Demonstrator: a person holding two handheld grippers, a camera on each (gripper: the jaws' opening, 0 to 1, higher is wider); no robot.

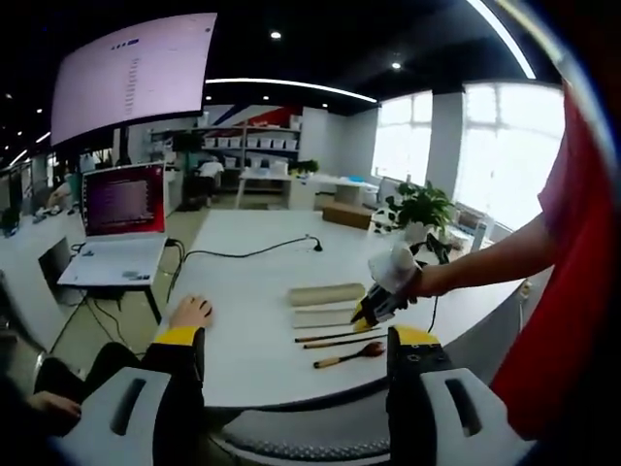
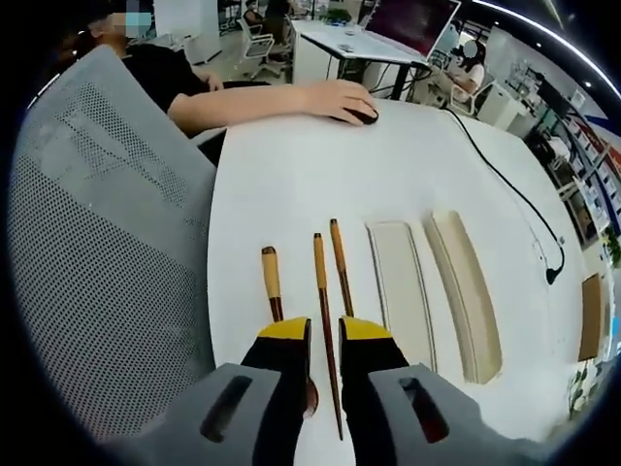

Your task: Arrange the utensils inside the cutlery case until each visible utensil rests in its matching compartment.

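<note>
White table (image 2: pixel 291 175) — no legible writing — right gripper (image 2: pixel 325 335) narrowly parted around chopstick (image 2: pixel 323 320); left gripper (image 1: pixel 296 349) wide apart.

In the right gripper view, the right claw (image 2: pixel 325 342) hides the spoon's (image 2: pixel 271 282) bowl and part of one chopstick (image 2: pixel 323 320).

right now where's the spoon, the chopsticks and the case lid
spoon (image 2: pixel 271 275): right gripper view, on its handle
chopsticks (image 2: pixel 319 267): right gripper view, on the left stick's shaft
case lid (image 2: pixel 466 291): right gripper view, on its middle

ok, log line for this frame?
right tool: open over chopsticks | spoon: on table | case: open | left tool: open
</note>
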